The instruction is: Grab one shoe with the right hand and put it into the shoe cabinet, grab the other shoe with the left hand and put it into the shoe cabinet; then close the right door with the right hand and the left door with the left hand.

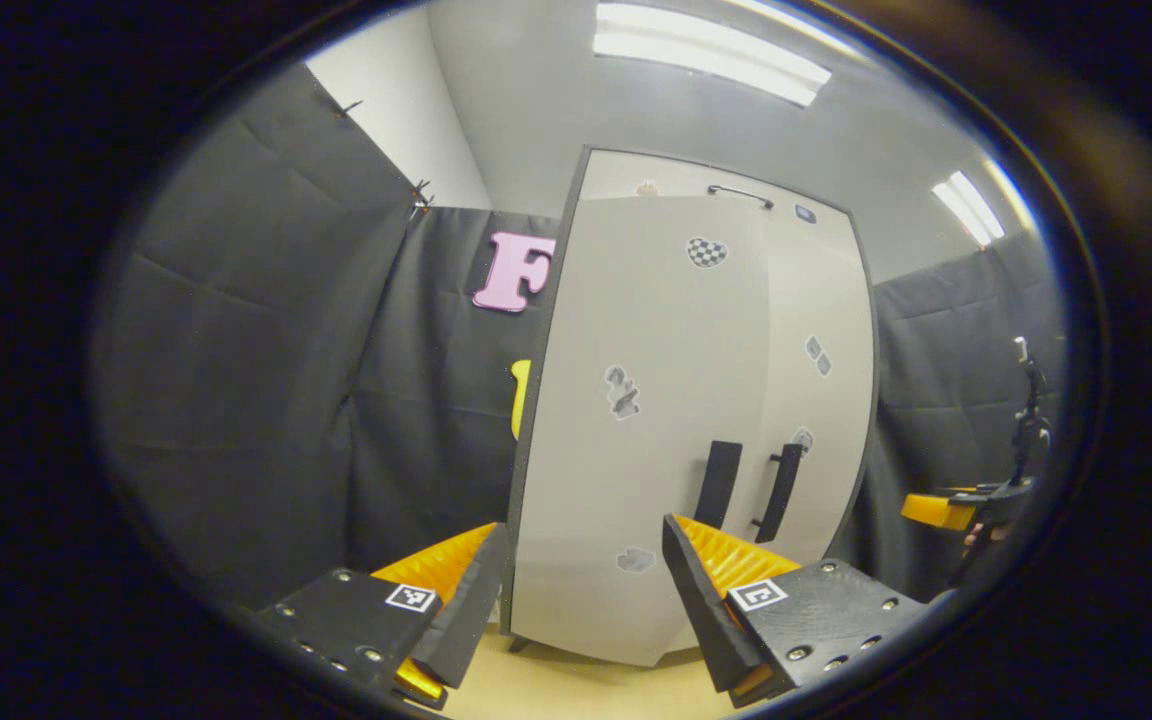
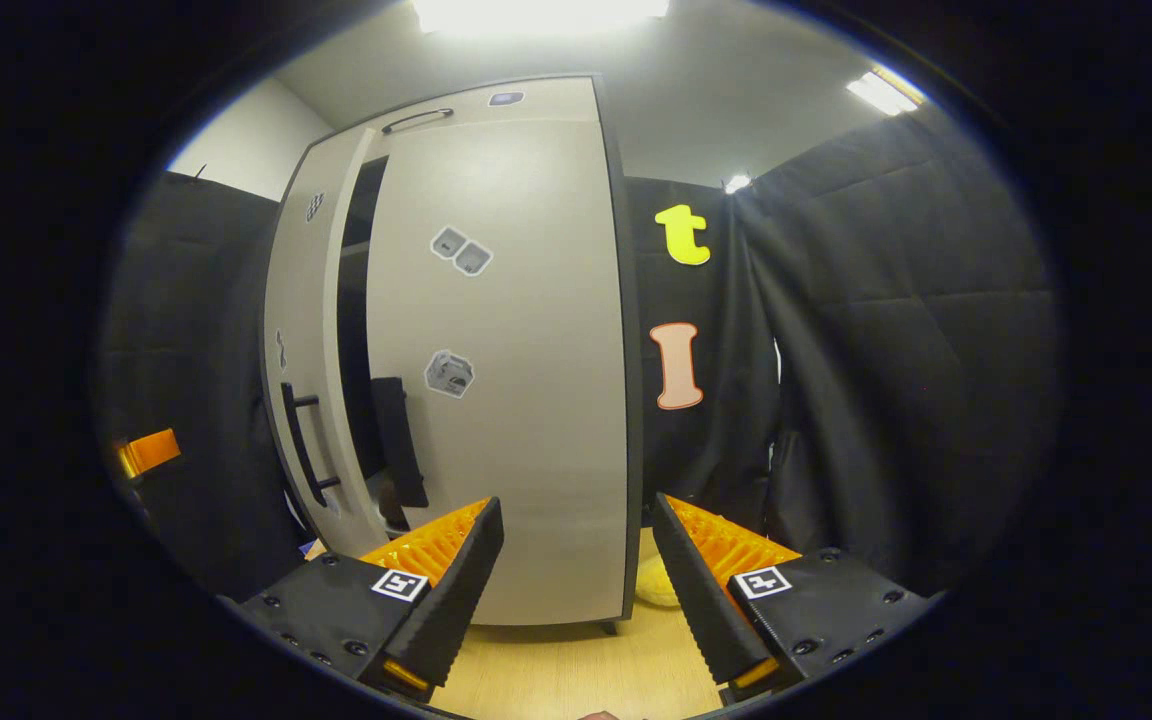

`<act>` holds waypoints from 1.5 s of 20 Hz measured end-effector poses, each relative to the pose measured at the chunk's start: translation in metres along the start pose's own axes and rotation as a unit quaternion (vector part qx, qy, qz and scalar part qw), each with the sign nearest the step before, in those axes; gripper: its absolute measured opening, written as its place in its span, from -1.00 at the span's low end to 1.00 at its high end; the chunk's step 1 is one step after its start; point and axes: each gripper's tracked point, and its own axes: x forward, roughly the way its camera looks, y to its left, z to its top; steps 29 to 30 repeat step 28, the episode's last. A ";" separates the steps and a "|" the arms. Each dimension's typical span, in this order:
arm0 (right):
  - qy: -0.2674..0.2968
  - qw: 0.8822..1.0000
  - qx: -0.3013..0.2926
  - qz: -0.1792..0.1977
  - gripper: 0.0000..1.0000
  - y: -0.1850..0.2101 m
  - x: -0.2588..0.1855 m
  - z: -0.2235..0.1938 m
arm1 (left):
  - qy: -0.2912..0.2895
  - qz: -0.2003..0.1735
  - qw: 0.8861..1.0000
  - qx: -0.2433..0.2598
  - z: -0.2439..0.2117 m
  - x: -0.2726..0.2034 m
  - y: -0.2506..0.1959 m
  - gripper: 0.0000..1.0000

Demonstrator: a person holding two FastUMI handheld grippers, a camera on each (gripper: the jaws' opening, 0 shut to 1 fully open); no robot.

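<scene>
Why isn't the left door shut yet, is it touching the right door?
Apart. The right gripper view shows a dark open gap between the left door and the right door, with the left door swung outward.

The left tool (image 1: 586, 590) is held level with its fingers spread wide, gripping nothing. The right tool (image 2: 576, 575) likewise gapes, empty, fingers pointing forward.

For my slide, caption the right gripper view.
Right gripper, fingers apart, faces the shoe cabinet: right door shut, left door ajar.
</scene>
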 end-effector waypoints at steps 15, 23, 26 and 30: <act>0.013 1.000 -0.025 0.011 0.83 0.010 0.017 -0.004 | 0.008 0.014 1.000 0.007 -0.006 0.008 0.016 0.78; 0.035 0.999 -0.021 0.015 0.83 0.011 0.017 -0.008 | 0.014 0.007 1.000 0.026 -0.008 0.018 0.011 0.79; 0.034 0.999 -0.015 0.017 0.91 0.012 0.015 -0.008 | 0.012 -0.002 1.000 0.029 -0.006 0.019 0.005 0.79; 0.031 0.999 -0.018 0.016 0.91 0.012 0.015 -0.007 | 0.014 -0.006 0.999 0.031 -0.009 0.020 0.002 0.79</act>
